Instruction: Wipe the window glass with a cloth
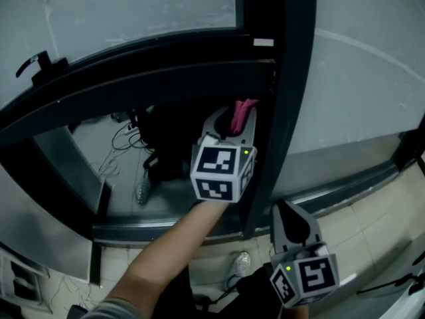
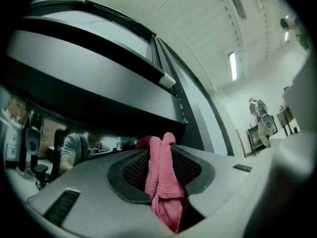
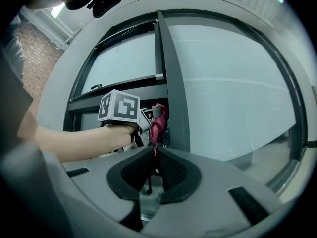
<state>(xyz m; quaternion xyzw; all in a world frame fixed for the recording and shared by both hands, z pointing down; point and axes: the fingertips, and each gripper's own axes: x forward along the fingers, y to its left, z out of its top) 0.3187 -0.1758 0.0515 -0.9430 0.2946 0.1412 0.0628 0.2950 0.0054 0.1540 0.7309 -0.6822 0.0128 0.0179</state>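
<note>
A pink cloth (image 1: 243, 113) is pinched in my left gripper (image 1: 238, 126), which is shut on it, and a fold sticks out past the tips. That gripper is held up against the dark vertical window bar (image 1: 284, 92), below the horizontal frame bar. In the left gripper view the cloth (image 2: 162, 177) fills the gap in the left gripper (image 2: 159, 151). My right gripper (image 1: 290, 219) hangs lower and to the right, shut on nothing, with its tips near the sill. In the right gripper view my right gripper (image 3: 152, 151) points at the cloth (image 3: 158, 124) and the big right glass pane (image 3: 233, 93).
The right pane (image 1: 362, 72) and the upper left pane (image 1: 133, 8) flank the bar. A black window handle (image 1: 38, 65) sits at the far left. Cables (image 1: 123, 141) show through the lower pane. My shoe (image 1: 241, 263) stands on the tiled floor below.
</note>
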